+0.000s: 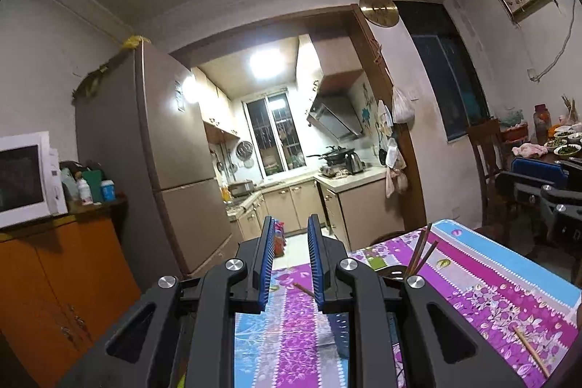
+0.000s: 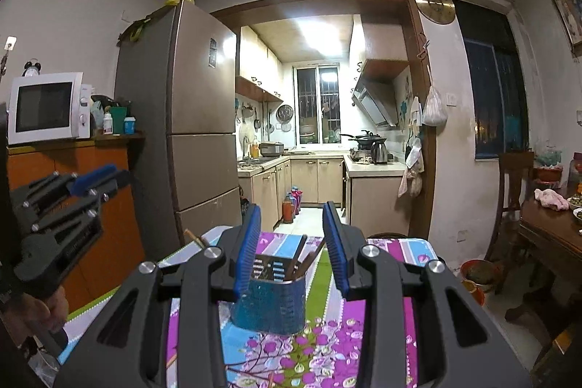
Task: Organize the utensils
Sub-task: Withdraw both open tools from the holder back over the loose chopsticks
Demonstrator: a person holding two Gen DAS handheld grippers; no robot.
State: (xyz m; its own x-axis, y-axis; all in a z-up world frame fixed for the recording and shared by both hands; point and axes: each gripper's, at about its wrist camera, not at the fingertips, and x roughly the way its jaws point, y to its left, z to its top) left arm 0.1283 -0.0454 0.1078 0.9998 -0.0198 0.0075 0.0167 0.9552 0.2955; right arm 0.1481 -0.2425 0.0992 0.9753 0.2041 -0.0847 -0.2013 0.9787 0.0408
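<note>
A perforated metal utensil holder [image 2: 269, 300] stands on the flowered tablecloth [image 2: 327, 344] with brown chopsticks [image 2: 299, 257] upright in it. My right gripper [image 2: 292, 206] hovers level over it, open, and its pads do not touch the holder. In the left wrist view the same chopsticks [image 1: 422, 250] poke up behind the right finger linkage. My left gripper [image 1: 292, 218] has a narrow gap between its blue pads and nothing in it. Loose chopsticks lie on the cloth: one [image 1: 303, 290] beyond the left gripper's pads, another [image 1: 531, 351] at the right edge.
A tall fridge [image 2: 196, 111] and an orange cabinet [image 1: 65, 279] with a microwave [image 2: 47, 108] stand to the left. The kitchen doorway is straight ahead. A wooden dining table [image 2: 545, 235] with dishes and a chair [image 1: 487, 162] stand to the right.
</note>
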